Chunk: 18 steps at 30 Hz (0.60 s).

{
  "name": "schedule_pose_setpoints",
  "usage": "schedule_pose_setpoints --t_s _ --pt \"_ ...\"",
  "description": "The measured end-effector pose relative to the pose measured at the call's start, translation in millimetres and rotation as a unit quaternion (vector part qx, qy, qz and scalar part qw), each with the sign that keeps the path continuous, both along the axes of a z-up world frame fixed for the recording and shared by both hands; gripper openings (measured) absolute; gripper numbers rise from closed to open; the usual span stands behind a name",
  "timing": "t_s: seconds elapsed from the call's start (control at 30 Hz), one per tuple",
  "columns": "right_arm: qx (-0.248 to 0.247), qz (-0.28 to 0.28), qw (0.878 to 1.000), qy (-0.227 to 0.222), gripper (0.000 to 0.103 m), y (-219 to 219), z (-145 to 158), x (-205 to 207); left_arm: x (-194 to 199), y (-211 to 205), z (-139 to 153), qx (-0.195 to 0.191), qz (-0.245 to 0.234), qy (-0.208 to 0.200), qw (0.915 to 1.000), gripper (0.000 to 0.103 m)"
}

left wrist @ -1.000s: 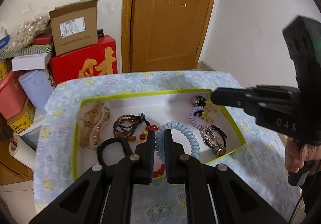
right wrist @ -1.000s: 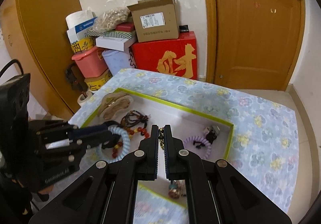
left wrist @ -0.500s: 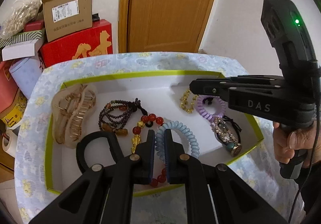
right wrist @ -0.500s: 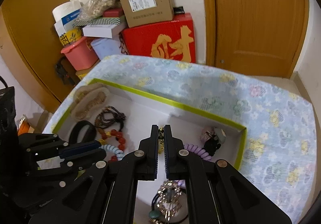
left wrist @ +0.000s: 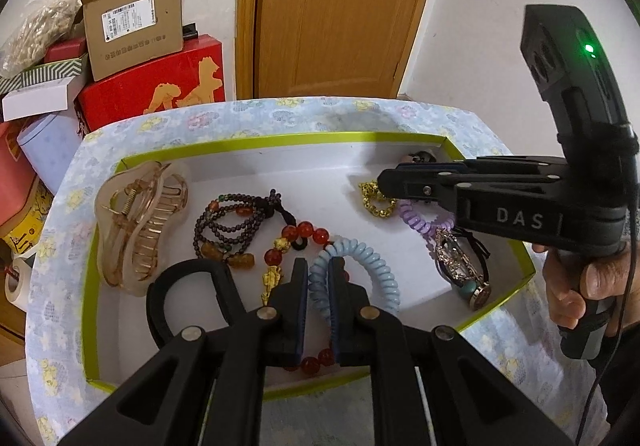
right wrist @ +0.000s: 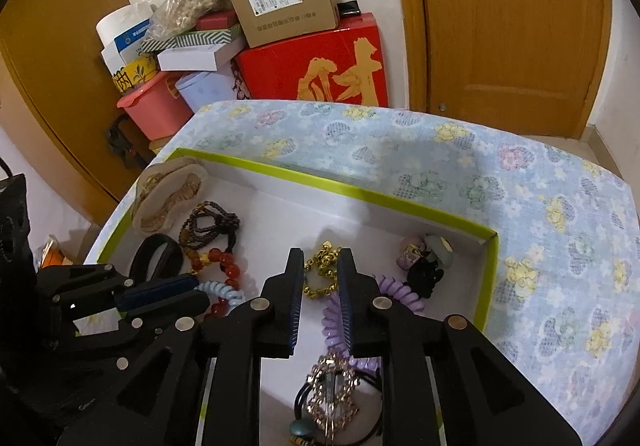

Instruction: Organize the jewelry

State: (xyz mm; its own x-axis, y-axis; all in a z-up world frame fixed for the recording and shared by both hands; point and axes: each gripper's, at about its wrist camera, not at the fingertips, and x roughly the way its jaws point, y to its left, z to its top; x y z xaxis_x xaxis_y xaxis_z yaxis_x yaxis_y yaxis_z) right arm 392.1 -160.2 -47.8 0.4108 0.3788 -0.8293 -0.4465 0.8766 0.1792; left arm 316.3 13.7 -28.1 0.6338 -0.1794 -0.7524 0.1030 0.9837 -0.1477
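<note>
The gold chain bracelet [right wrist: 322, 272] lies on the white floor of the green-rimmed tray [right wrist: 360, 193], toward its far right part, bunched into a loose loop with no clear long axis. It sits directly ahead of my right tool [right wrist: 319, 258], just past the fingertips and centred on the gap between them. The jaws of this tool are opening; nothing is pressed between the pads, and the chain is not yet inside them. My judgement: the coming move is a short push forward and down along the line the tool already points.

The purple coil hair tie [right wrist: 340, 322] lies just beside the chain on the near right, partly under my right finger, so a careless close could catch it as well.

My left tool [left wrist: 318, 270] is well apart from the chain, over the near middle of the tray. The blue coil hair tie [left wrist: 360, 258] runs between its pads; the jaws are opening, and I cannot tell whether the pads bear on the coil. The right hand [left wrist: 576, 286] is plainly the nearer one.

The tray rests on a table [right wrist: 520, 174] covered in a flowered cloth.
</note>
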Motion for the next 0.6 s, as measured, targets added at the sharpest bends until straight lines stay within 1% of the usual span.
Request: schedule_pose_setpoints --t_s 0.03,0.1,0.17,0.27,0.33,0.43,0.6 --pt "-0.001 -0.003 1.000 -0.003 0.017 -1 2 -2 -1 0 1 -0.002 0.001 0.000 1.0000 0.012" --pt "-0.003 -0.007 1.000 -0.011 0.018 -3 8 -9 -3 1 3 -0.004 0.003 -0.002 1.0000 0.018" --pt "-0.005 -0.013 1.000 -0.019 0.018 -6 14 -17 -7 2 6 -0.005 0.004 -0.005 1.0000 0.020" --pt "-0.010 -0.024 0.999 -0.029 0.023 -10 24 -32 -14 2 11 -0.006 0.006 -0.006 0.9999 0.020" --pt "-0.018 -0.032 0.999 -0.039 0.028 -12 32 -46 -21 2 14 -0.004 0.008 -0.007 0.9999 0.021" --pt "-0.026 -0.039 0.998 -0.050 0.029 -15 40 -65 -33 2 21 -0.003 0.014 -0.010 0.9998 0.021" --pt "-0.034 -0.043 0.996 -0.065 0.030 -16 54 -101 -61 2 35 0.000 0.027 -0.022 0.9994 0.024"
